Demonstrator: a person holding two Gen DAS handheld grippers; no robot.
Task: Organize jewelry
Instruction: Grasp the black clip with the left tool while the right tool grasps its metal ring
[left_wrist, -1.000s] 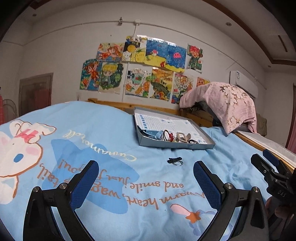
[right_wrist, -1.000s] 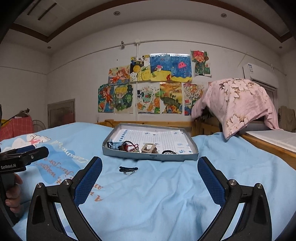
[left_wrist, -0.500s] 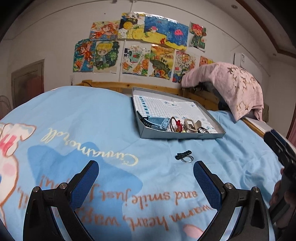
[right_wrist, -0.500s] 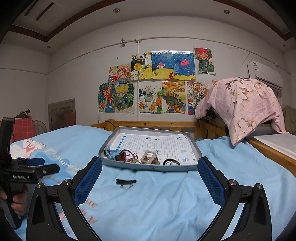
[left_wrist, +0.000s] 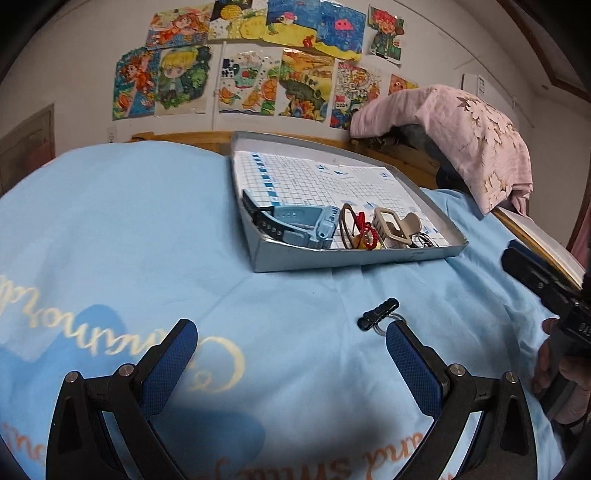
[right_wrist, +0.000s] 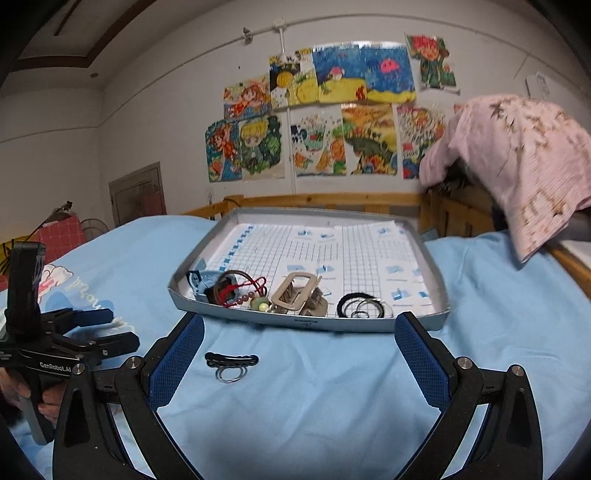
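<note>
Black hair clip (right_wrist: 231, 359) with small metal rings (right_wrist: 229, 373) lying flat on blue bedsheet (right_wrist: 332, 406), just short of grey tray (right_wrist: 306, 322), long axis crosswise in right view, angled up-right in left view (left_wrist: 378, 313). Left gripper (left_wrist: 291, 350) spread wide, empty; right gripper (right_wrist: 299, 354) likewise. "GenRoboAI" partly legible on left gripper body (right_wrist: 55, 365)

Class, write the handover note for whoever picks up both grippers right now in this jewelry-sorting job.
Left gripper: open, empty, low over the blue bedsheet.
Right gripper: open, empty.
Black hair clip with rings: loose on the sheet, just in front of the tray.
Done: grey tray holds the blue watch, red cord bracelet, beige claw clip and black hair ties.
Left: put the clip in the tray.
</note>
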